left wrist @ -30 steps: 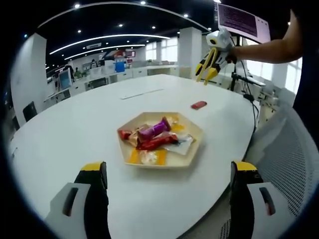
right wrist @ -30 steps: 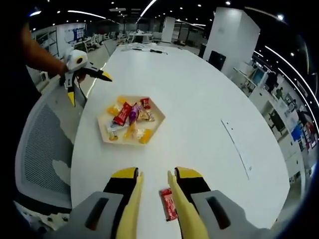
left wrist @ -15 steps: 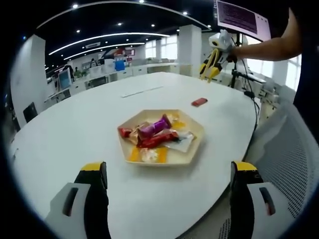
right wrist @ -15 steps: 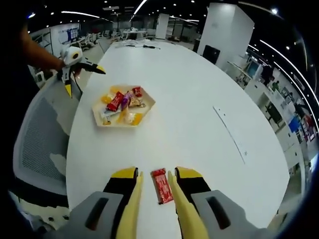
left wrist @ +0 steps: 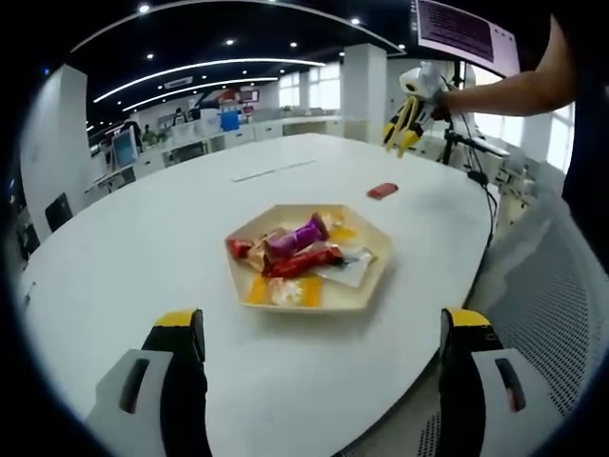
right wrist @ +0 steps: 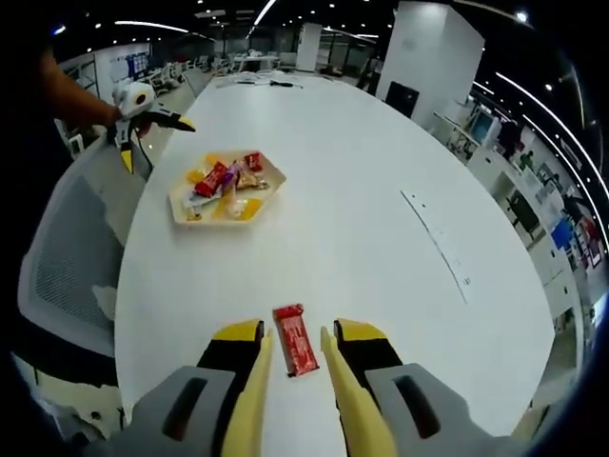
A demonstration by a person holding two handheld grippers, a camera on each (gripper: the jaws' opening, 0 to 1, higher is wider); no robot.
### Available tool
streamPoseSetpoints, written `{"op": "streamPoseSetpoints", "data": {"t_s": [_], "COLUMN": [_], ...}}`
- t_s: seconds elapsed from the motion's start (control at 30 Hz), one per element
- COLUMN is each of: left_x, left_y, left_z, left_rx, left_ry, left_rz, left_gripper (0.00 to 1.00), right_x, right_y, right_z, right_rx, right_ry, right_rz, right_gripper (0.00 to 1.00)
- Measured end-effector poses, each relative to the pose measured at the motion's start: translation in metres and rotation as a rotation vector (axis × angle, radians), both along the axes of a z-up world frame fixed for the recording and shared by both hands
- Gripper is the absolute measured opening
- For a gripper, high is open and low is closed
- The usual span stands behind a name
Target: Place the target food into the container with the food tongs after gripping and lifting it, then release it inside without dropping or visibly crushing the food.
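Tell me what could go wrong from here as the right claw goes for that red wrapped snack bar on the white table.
The red wrapped snack bar lies flat on the white table between the right claw's open yellow tips, so they may skid over it or pinch only the wrapper. The hexagonal wooden tray sits far away and already holds a heap of wrapped sweets, so a loose grip could drop the bar on the way.

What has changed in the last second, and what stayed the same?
The right gripper has drawn back from the tray, so the red snack bar now lies between its open tips, not gripped. The left gripper stayed open near the tray; bar and tray did not move.
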State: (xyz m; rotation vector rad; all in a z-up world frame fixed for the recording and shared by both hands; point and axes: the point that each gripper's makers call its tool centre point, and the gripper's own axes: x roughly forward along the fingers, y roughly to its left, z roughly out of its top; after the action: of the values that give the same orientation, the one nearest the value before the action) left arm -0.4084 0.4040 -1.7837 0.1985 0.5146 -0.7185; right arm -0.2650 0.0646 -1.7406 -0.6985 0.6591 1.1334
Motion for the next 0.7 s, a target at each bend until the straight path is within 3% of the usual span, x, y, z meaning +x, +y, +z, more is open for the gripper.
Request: {"op": "streamPoseSetpoints", "data": {"t_s": [0.7], "left_x": [-0.001], "left_y": [0.001], "left_z": [-0.005], "left_rx": [0.020], "left_ry": [0.013], "left_rz": [-0.002], "left_gripper": [0.99], "right_x": [0.006], "right_y": [-0.003], "right_z": [-0.019], "right_rx": [-0.007], "right_ry": [0.021], "right_rz": [0.015], "right_gripper": [0.28]}}
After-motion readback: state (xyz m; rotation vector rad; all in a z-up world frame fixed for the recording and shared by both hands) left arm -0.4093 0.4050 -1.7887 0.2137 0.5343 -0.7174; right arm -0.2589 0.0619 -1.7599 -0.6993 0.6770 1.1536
